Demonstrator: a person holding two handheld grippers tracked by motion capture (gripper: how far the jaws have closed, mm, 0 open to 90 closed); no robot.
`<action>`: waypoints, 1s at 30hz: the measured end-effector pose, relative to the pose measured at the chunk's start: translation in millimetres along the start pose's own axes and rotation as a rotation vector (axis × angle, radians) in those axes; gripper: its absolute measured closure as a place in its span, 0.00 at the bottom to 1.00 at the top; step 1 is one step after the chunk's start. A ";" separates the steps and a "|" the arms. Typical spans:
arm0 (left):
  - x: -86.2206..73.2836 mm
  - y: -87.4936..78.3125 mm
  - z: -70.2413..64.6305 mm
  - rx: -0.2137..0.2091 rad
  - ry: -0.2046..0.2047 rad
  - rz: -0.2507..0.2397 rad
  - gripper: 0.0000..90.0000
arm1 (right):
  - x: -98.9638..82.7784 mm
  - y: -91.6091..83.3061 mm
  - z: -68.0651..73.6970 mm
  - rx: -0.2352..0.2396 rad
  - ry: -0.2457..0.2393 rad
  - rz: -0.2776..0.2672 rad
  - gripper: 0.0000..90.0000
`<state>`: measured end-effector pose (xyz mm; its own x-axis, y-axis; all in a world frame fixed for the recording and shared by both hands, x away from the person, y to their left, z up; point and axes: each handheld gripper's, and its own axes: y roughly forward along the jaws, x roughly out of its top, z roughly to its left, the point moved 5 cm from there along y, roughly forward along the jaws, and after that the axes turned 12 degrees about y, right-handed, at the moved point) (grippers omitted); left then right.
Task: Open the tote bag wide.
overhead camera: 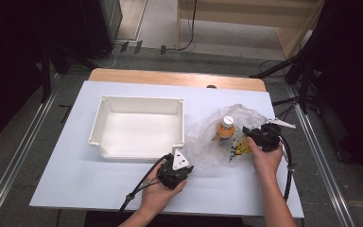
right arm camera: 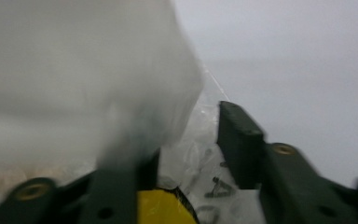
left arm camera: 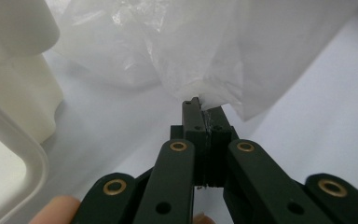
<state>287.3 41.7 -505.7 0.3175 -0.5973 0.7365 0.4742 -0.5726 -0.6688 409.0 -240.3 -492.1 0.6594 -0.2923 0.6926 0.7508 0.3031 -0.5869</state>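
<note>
A crumpled clear plastic bag (overhead camera: 202,135) lies on the white table right of the tray. Inside it stand an orange bottle (overhead camera: 225,128) with a white cap and a yellow packet (overhead camera: 240,149). My left gripper (overhead camera: 188,167) is at the bag's near left corner, shut on a pinch of the bag film (left arm camera: 214,95); in the left gripper view the left gripper (left arm camera: 204,111) shows its jaws pressed together. My right gripper (overhead camera: 247,134) is at the bag's right side. In the blurred right gripper view the right gripper (right arm camera: 191,140) has its jaws apart, with loose bag film (right arm camera: 98,70) and the yellow packet (right arm camera: 161,207) between them.
A white rectangular tray (overhead camera: 142,100) with nothing in it sits left of the bag, its corner (left arm camera: 14,93) close to my left gripper. The white table sheet (overhead camera: 75,175) ends at a wooden strip at the back. Cables trail from both grippers toward the front edge.
</note>
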 end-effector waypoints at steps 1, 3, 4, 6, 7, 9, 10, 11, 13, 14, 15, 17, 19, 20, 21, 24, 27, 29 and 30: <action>0.5 -1.8 -0.5 -0.015 -0.004 -0.032 1.00 | 0.3 -6.6 1.8 0.017 -0.007 -0.015 0.52; 0.1 -2.5 -0.8 -0.017 0.002 -0.035 0.99 | 0.8 -19.2 5.8 0.049 -0.025 -0.039 0.43; 0.0 -2.6 -1.0 -0.018 0.004 -0.037 0.99 | 1.3 -26.2 8.7 0.063 -0.035 -0.049 0.41; 0.0 -2.6 -1.0 -0.013 0.004 -0.038 1.00 | 2.5 -33.5 11.6 0.077 -0.055 -0.071 0.38; 0.1 -2.2 -1.3 -0.014 0.001 -0.038 1.00 | 6.3 -48.9 19.1 0.110 -0.083 -0.120 0.35; 0.3 -1.9 -1.5 -0.014 0.001 -0.039 1.00 | 11.2 -61.7 26.6 0.132 -0.098 -0.160 0.31; 0.4 -1.6 -1.8 -0.016 -0.001 -0.040 1.00 | 14.6 -68.4 31.6 0.149 -0.105 -0.181 0.29; 0.2 -1.5 -1.8 -0.018 0.000 -0.036 1.00 | 18.2 -74.5 37.2 0.166 -0.109 -0.197 0.26; 0.3 -1.6 -1.9 -0.017 -0.007 -0.039 1.00 | 27.2 -84.7 47.9 0.174 -0.129 -0.238 0.25; 0.2 -1.8 -1.4 -0.018 -0.005 -0.042 1.00 | 33.0 -90.6 54.6 0.183 -0.134 -0.268 0.25; 0.1 -2.1 -1.4 -0.018 -0.008 -0.048 1.00 | 36.4 -93.6 58.6 0.196 -0.131 -0.281 0.27; 0.3 -3.1 -1.6 -0.019 -0.011 -0.057 1.00 | 44.3 -95.5 67.4 0.208 -0.138 -0.294 0.43; 0.1 -4.9 -1.2 -0.010 -0.005 -0.063 1.00 | 46.4 -86.8 71.2 0.202 -0.157 -0.255 0.68; 0.7 -6.8 -0.9 -0.004 -0.018 -0.085 0.97 | 45.9 -81.4 71.5 0.194 -0.166 -0.235 0.79; 1.0 -8.7 -0.3 -0.004 -0.024 -0.103 0.88 | 43.3 -71.7 71.5 0.182 -0.175 -0.203 0.89; 1.8 -18.1 0.9 -0.002 -0.042 -0.161 0.72 | 35.2 -50.3 66.4 0.139 -0.168 -0.151 0.98; 7.0 -31.7 -2.4 0.016 -0.018 -0.231 0.62 | 22.5 -32.5 58.2 0.110 -0.129 -0.116 1.00; 14.0 -39.5 -4.0 0.034 -0.008 -0.268 0.54 | 13.2 -24.7 54.7 0.093 -0.120 -0.099 1.00; 20.3 -44.5 -4.9 0.033 -0.007 -0.297 0.51 | 9.7 -22.2 53.4 0.085 -0.120 -0.091 1.00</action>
<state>268.6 52.4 -461.4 0.1663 -0.4021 0.9004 0.5733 -0.7035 -0.4200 396.7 -201.4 -450.0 0.5760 -0.2135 0.7891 0.7978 0.3572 -0.4857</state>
